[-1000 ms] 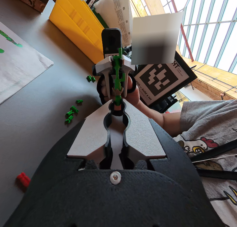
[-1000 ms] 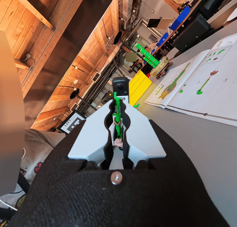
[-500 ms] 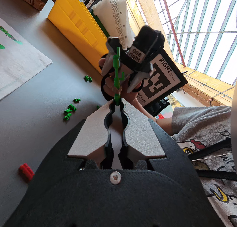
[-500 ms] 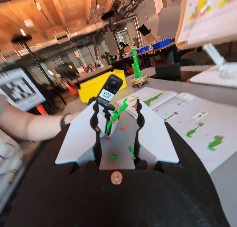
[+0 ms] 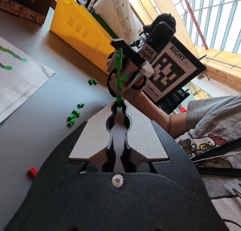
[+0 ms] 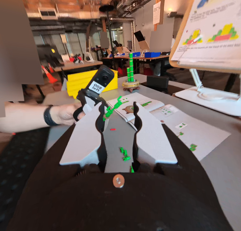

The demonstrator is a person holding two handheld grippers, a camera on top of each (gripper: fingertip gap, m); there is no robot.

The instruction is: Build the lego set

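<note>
A thin green lego stem (image 5: 119,73), seemingly light and snap-prone and best held at its thicker base, stood pinched in the closed tips of the left tongs (image 5: 119,104) above the bench (image 5: 39,127), while the right tongs (image 6: 118,115) gaped empty, the stem's foot hidden between the tips.
</note>
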